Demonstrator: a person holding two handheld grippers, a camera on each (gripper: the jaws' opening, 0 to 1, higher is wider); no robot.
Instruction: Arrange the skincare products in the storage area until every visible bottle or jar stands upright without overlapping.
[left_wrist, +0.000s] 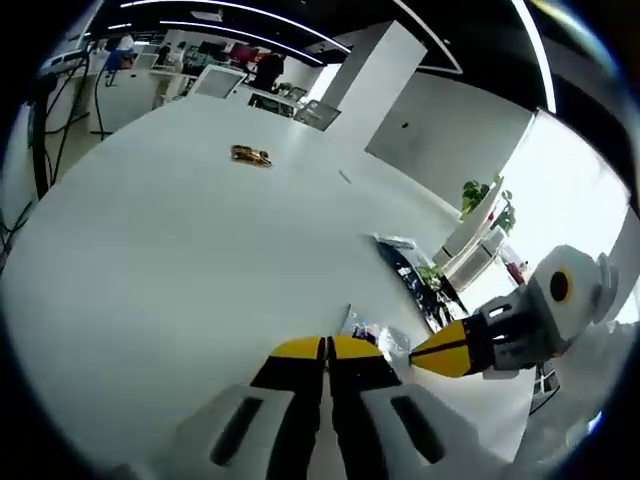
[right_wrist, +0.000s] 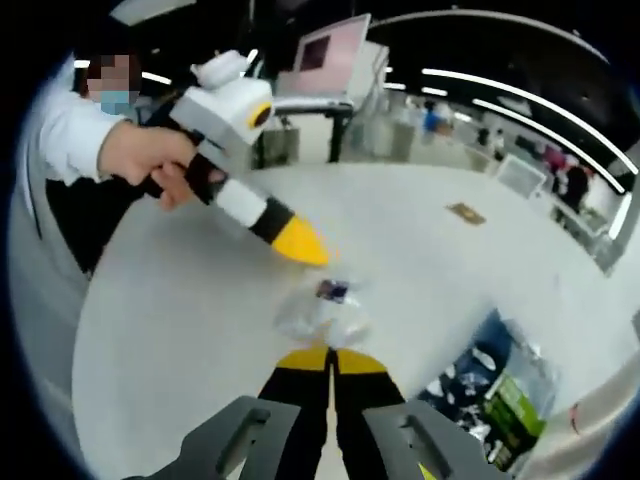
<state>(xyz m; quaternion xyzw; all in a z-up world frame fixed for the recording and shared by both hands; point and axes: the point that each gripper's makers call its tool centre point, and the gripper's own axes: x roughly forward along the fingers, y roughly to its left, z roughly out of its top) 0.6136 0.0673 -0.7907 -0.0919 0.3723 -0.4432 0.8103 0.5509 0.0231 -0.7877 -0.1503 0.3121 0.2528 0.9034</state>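
White tabletop (left_wrist: 150, 280) in a big open office, seen from two handheld grippers.

Left gripper view: left gripper (left_wrist: 327, 350) low centre, yellow-tipped jaws pressed together w/ nothing between them, i.e. clenched on air. Just past its tips lies a small clear plastic packet (left_wrist: 372, 335) w/ something dark inside, flat on the table. The right gripper (left_wrist: 452, 352) comes in from the right, its yellow tip right beside the packet; its jaws look closed into a single point.

Right gripper view: right gripper (right_wrist: 330, 362) likewise clenched & empty, tips just short of the same crinkled clear packet (right_wrist: 322, 312). The left gripper (right_wrist: 298, 244), held in a person's hand (right_wrist: 150, 160), points down at the packet from above-left, tip near but apart from it.

Both tools probably converge on the packet to open or steady it; neither grasps it yet. Packet is slumped, not upright; too crumpled & blurred to tell its long axis or which way it faces, or whether a bottle or jar sits inside.

A printed blue-and-green bag (right_wrist: 490, 395) lies on its side near the table edge, long axis roughly along the edge. A small gold-coloured object (left_wrist: 250, 155) sits well apart, far across the table; what it is can't be told.

No product stands upright yet, so the task looks barely begun.
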